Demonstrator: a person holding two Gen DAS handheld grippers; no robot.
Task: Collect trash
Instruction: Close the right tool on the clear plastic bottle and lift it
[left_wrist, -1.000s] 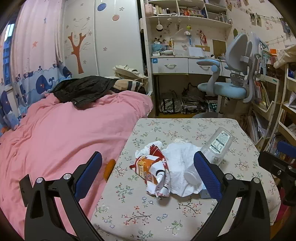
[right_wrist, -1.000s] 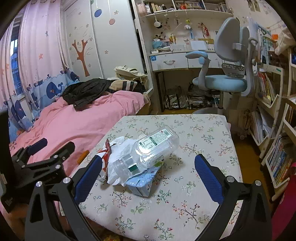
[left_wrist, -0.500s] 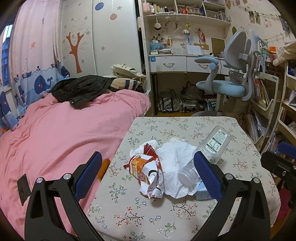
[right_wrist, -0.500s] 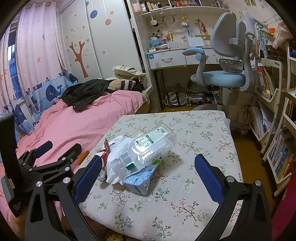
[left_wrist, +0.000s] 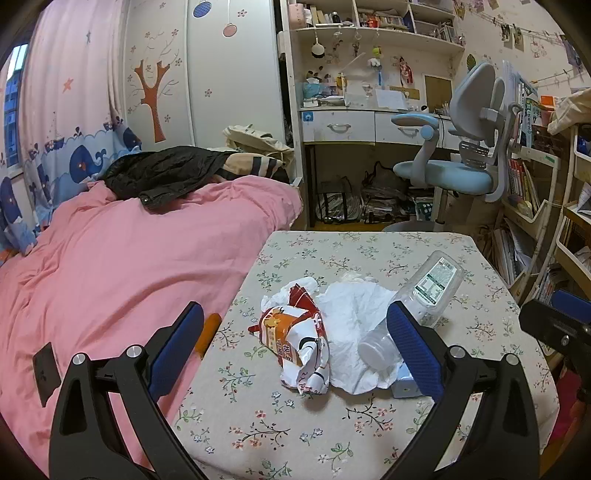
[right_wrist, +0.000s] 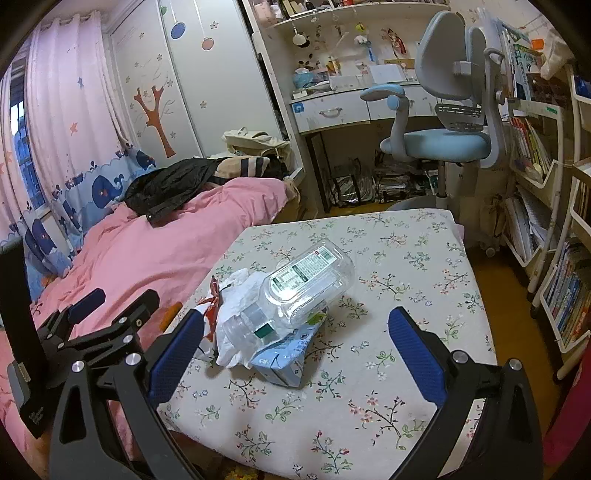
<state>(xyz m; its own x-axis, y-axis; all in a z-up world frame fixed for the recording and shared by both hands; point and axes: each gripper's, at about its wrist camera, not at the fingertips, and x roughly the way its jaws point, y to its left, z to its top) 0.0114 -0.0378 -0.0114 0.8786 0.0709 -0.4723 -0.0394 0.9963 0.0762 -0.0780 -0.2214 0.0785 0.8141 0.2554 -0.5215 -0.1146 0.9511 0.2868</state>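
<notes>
Here, left wrist view: left gripper (left_wrist: 295, 345) spread wide, empty, above wrapper (left_wrist: 295, 341), white bag (left_wrist: 354, 321) and bottle (left_wrist: 424, 291) piled mid-table (left_wrist: 369, 435). Right wrist view: right gripper (right_wrist: 295, 343) spread, empty; bottle (right_wrist: 303, 288) rests on blue carton (right_wrist: 284, 356), near left.

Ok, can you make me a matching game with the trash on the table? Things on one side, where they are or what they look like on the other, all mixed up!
Things:
1. clear bottle
2. snack bag
3. blue carton
4. white plastic bag

Clues:
A. crumpled, red and orange, on the side nearest the bed
B. lying on its side on top of the pile
C. thin and wrinkly, in the middle of the pile
D. squashed under the bottle

Pairs: 1-B, 2-A, 3-D, 4-C
</notes>
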